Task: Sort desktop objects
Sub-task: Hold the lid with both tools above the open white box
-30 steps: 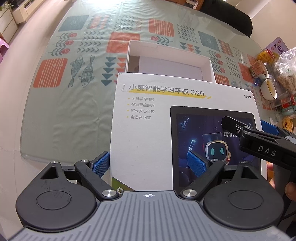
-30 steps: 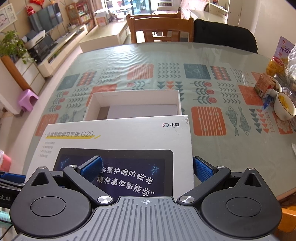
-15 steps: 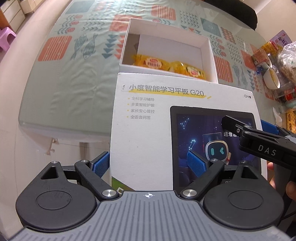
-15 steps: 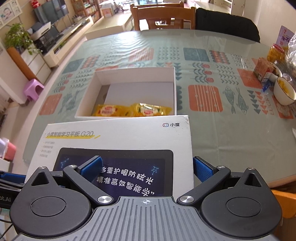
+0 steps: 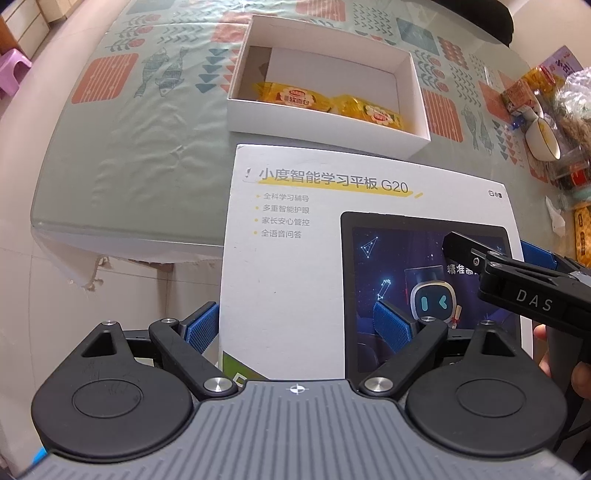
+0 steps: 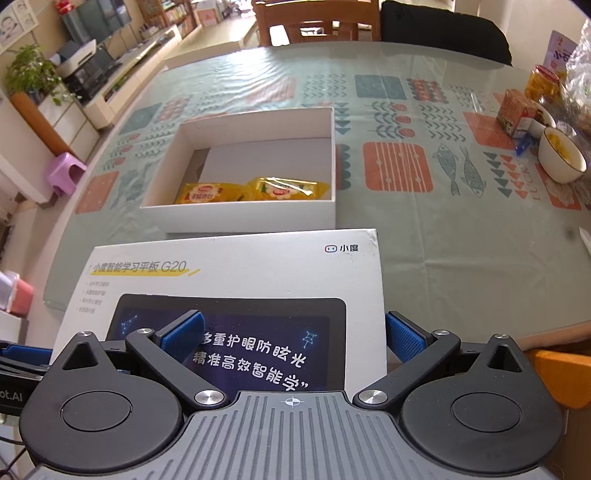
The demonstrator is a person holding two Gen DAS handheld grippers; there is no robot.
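Observation:
A white box lid [image 5: 295,280] printed with a tablet picture is held in the air by both grippers, near the table's front edge. My left gripper [image 5: 295,326] is shut on its near left corner. My right gripper [image 6: 291,338] is shut on its right corner, and it shows in the left wrist view [image 5: 517,280]. The lid also shows in the right wrist view [image 6: 236,273]. Beyond it an open white box [image 5: 325,127] [image 6: 240,214] stands on the table with two yellow snack packets [image 5: 291,98] [image 6: 251,190] inside.
The patterned table cover [image 6: 424,221] spreads around the box. At the right stand a white bowl [image 6: 561,160], a small carton [image 6: 515,112], a jar [image 6: 543,83] and bags. A wooden chair [image 6: 314,18] is at the far side. The table's front edge [image 5: 129,243] lies under the lid.
Both grippers have lifted the lid and drawn it back toward the front edge. The box's inside and its two yellow packets have come into view.

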